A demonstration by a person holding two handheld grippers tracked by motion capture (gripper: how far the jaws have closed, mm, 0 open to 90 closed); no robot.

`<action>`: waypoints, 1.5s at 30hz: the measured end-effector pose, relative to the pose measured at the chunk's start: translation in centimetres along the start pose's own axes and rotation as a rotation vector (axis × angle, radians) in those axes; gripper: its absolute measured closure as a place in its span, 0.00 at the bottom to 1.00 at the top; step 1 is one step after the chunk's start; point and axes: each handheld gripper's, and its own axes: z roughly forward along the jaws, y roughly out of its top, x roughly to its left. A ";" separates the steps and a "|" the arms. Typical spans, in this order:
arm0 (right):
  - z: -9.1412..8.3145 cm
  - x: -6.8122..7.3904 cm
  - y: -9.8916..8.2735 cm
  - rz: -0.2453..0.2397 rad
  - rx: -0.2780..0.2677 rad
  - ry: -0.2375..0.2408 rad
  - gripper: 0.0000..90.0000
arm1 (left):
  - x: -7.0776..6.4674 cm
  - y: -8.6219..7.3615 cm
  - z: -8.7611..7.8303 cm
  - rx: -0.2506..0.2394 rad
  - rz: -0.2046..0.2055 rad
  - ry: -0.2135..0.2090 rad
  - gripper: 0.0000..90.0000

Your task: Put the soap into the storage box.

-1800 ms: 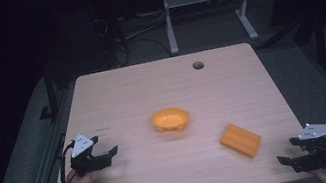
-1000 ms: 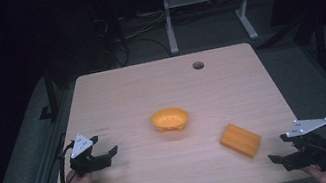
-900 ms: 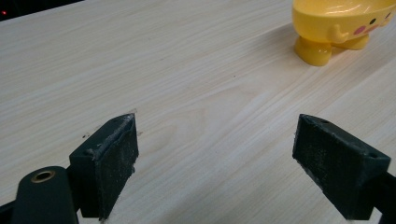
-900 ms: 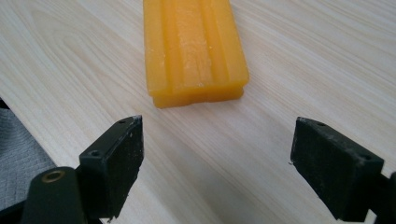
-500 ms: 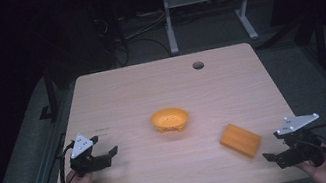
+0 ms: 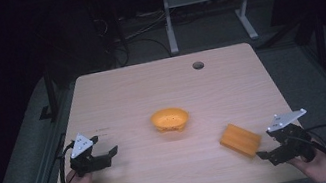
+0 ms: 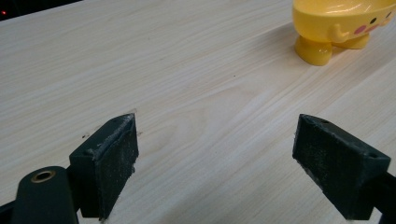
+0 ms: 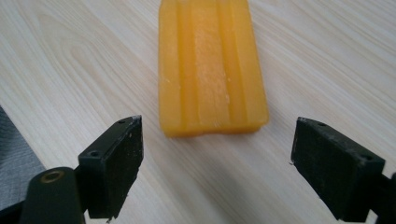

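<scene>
- Orange block point(image 8: 212, 65), ridged along its length, lies flat on the wooden table point(image 6: 160, 87), just ahead of the right gripper point(image 8: 217, 161); that gripper's two black jaws stand wide apart with the block's near end facing the gap, not touching either jaw.
- Seen from above, the block point(image 6: 240, 139) sits near the table's front right part, to the right of and nearer the person than the yellow bowl point(image 6: 170, 119).
- Right gripper point(image 6: 262, 155) is held low at the table's front right edge, just beside the block, in the person's hand point(image 6: 316, 166).
- Left gripper point(image 7: 215, 158) also has its jaws spread wide, with bare table between them.
- From above, the left gripper point(image 6: 113, 151) rests left of the bowl, well apart from it, pointing toward it.
- Bowl point(image 7: 343, 25) stands on small feet near the table's middle.
</scene>
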 end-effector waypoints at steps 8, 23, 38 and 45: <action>1.5 0.5 2.1 -0.035 0.039 0.006 0.16 | 0.1 0.0 0.0 0.004 0.004 -0.001 0.15; 3.9 0.8 4.5 -0.094 0.119 -0.006 0.16 | 0.1 0.0 -0.1 0.008 0.008 -0.001 0.15; 6.1 0.8 5.3 -0.099 0.177 -0.017 0.16 | 0.2 0.0 -0.1 0.007 0.010 -0.001 0.15; 7.3 0.8 4.9 -0.094 0.184 -0.017 0.17 | 0.2 0.0 0.0 0.007 0.011 0.000 0.15</action>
